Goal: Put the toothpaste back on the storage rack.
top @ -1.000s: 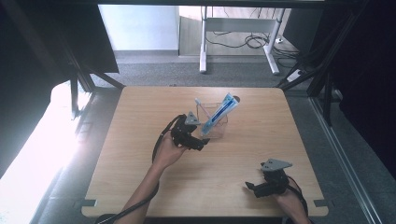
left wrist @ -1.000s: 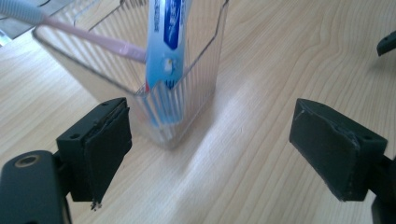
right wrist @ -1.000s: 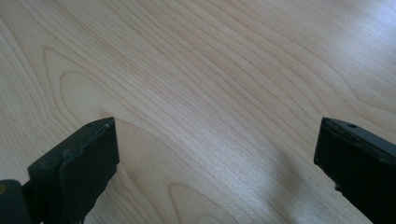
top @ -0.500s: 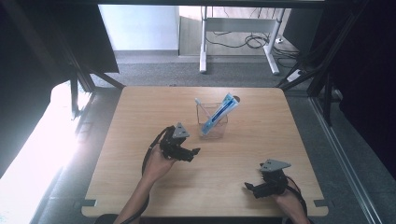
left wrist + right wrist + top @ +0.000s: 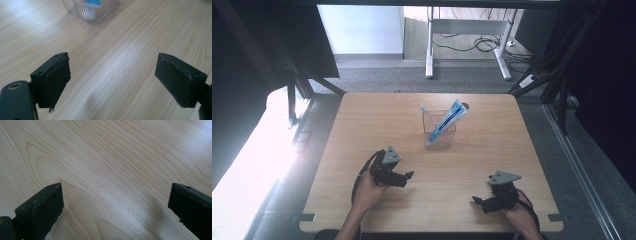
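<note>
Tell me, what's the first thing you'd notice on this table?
The clear ribbed cup near the middle of the wooden table catches the eye, with a blue-and-white tube leaning out of it toward the far right. Near the table's front edge, the left gripper and the right gripper rest low, jaws wide open and holding nothing.

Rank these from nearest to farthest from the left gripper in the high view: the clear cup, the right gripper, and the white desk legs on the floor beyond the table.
1. The clear cup, up and to the right of the left gripper, mid-table.
2. The right gripper, across the near edge at the right.
3. The white desk legs, on the floor past the table's far edge.
</note>
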`<state>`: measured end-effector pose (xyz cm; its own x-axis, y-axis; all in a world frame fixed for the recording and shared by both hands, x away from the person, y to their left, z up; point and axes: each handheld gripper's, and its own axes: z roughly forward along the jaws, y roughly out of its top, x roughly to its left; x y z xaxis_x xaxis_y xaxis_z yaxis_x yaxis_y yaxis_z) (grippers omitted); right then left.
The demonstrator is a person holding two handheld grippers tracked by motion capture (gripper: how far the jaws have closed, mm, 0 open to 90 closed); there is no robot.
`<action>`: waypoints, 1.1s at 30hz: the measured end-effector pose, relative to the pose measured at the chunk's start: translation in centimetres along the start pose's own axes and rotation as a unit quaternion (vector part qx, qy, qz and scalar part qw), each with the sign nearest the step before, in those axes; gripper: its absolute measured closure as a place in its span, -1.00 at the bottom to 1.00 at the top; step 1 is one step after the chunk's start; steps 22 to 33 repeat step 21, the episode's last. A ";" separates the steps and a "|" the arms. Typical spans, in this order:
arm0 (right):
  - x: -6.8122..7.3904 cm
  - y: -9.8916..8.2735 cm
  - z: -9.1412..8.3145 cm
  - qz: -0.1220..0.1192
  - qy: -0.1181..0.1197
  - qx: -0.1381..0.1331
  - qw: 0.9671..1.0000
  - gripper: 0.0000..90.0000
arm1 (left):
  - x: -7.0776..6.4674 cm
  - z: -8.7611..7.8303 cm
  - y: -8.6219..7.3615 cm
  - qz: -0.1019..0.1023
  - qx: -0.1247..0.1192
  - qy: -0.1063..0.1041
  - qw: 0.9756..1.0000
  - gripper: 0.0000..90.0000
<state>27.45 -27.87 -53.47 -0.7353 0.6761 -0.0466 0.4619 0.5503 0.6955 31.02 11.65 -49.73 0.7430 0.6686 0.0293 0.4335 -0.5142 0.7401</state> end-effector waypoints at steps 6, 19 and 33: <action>0.1 0.0 0.0 0.000 0.001 0.001 1.000 -0.99 | -0.7 -0.1 -1.5 0.002 0.020 0.013 1.000 -0.71; 0.3 0.0 0.1 -0.004 0.001 0.004 1.000 -0.99 | -1.6 -0.4 -4.1 -0.007 0.058 0.025 0.998 -0.71; 0.2 0.0 0.1 -0.004 0.002 0.004 1.000 -0.99 | -1.3 -0.4 -4.0 -0.010 0.059 0.024 0.998 -0.71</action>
